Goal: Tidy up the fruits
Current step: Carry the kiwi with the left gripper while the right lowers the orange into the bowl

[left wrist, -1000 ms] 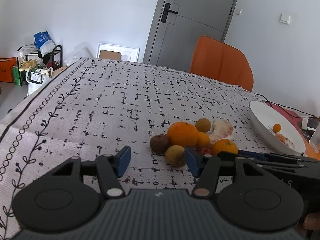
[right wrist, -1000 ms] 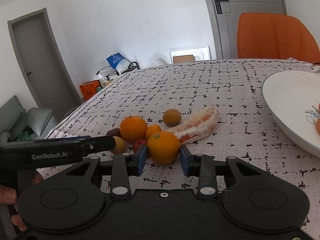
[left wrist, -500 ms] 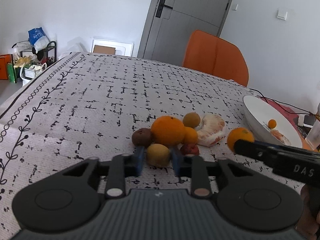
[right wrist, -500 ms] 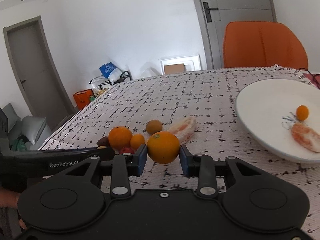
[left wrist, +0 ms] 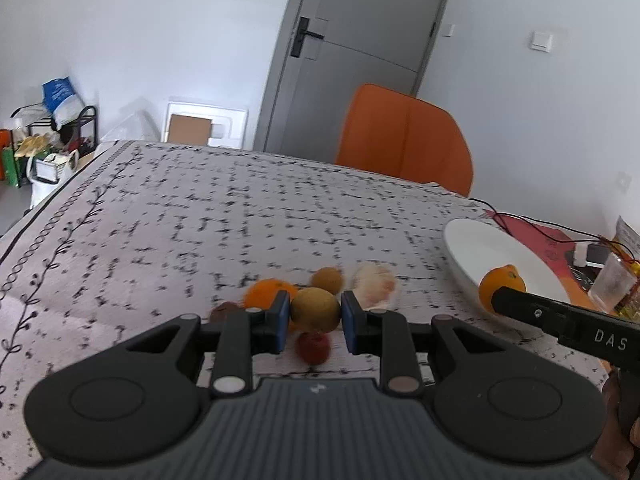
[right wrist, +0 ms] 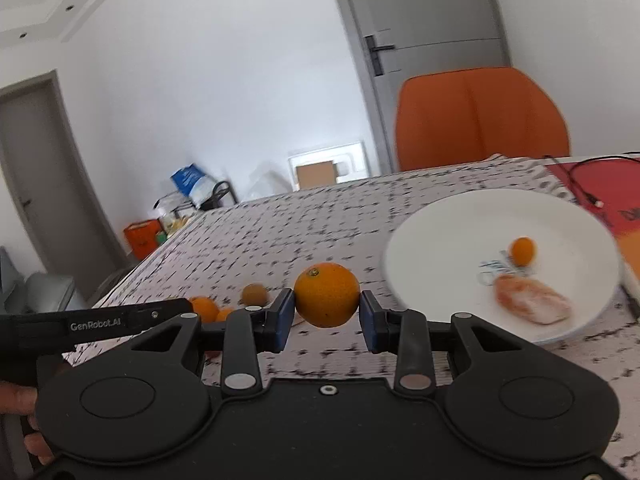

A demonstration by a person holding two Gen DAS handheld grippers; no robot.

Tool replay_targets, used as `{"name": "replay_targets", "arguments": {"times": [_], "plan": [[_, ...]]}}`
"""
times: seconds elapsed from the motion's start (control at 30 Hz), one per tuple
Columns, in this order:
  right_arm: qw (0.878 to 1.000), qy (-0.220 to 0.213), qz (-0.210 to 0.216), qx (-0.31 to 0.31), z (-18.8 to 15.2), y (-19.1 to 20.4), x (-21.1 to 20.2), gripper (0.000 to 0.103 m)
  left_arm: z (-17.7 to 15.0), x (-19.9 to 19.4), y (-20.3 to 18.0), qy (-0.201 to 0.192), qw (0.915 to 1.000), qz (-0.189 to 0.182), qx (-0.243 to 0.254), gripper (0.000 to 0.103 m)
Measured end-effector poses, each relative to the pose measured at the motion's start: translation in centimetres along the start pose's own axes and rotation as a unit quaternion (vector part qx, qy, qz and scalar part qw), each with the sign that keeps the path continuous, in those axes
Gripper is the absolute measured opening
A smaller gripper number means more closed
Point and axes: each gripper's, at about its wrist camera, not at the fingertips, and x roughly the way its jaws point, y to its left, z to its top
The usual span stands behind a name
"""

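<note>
Fruits, left wrist view: a yellow-brown round fruit (left wrist: 315, 309) is pinched between the blue pads of the left tongs (left wrist: 312, 322), lifted above the pile. Below it on the tabletop (left wrist: 200, 232) lie a small red fruit (left wrist: 313, 349), a large orange (left wrist: 266, 292) partly hidden by the left pad, a dark brown fruit (left wrist: 222, 312), a second brown fruit (left wrist: 327, 279) and a peeled pinkish segment (left wrist: 376, 290), all blurred.
- Surface: white cloth with black broken-line print and a vine border on its left edge.
- Room: grey door (left wrist: 360, 52), orange chair (left wrist: 404, 144), white walls, a cluttered rack (left wrist: 60, 128) at far left.
- White bowl (left wrist: 472, 240) at right, part-covered by the other tool's black bar, lettered "DAS"; an orange (left wrist: 500, 286) shows at its tip.

Right wrist view: the right tongs (right wrist: 327, 316) grip the orange (right wrist: 327, 294) by both sides, held in the air just left of the white bowl (right wrist: 440, 232).
- Bowl contents: a tiny orange fruit (right wrist: 522, 251), a peeled segment (right wrist: 532, 304), and a blue mark too blurred to read.
- Remaining pile at left, half hidden behind the left tool's bar, lettered "GenRobot.AI".
- Red mat (right wrist: 592, 176) with black cable at far right, cut off by the frame.
- Second grey door (right wrist: 36, 184) at left.
</note>
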Motion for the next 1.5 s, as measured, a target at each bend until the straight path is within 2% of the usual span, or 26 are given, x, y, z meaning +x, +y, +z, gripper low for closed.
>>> {"name": "replay_targets", "arguments": {"times": [0.5, 0.83, 0.9, 0.97, 1.37, 1.5], "plan": [[0.998, -0.027, -0.048, 0.038, -0.2, -4.8, -3.2, 0.033, 0.2, 0.8, -4.5, -0.001, 0.999, -0.029, 0.034, 0.026], [0.995, -0.034, -0.061, 0.07, -0.8, -7.2, -3.8, 0.033, 0.0, 1.3, -6.3, 0.005, 0.998, -0.041, 0.049, 0.026], [0.995, -0.038, -0.067, 0.069, -0.9, -7.3, -3.9, 0.035, 0.0, 1.4, -6.7, 0.007, 0.9976, -0.042, 0.055, 0.026], [0.994, -0.042, -0.064, 0.075, -1.1, -7.5, -3.9, 0.042, 0.1, 1.6, -7.1, 0.009, 0.9972, -0.044, 0.06, 0.026], [0.991, -0.054, -0.073, 0.096, -1.6, -10.4, -6.1, 0.042, 0.7, 3.4, -11.2, 0.011, 0.993, -0.062, 0.1, 0.026], [0.991, -0.055, -0.073, 0.097, -2.0, -10.7, -6.6, 0.045, 0.9, 4.1, -12.3, 0.011, 0.9915, -0.068, 0.11, 0.026]]}}
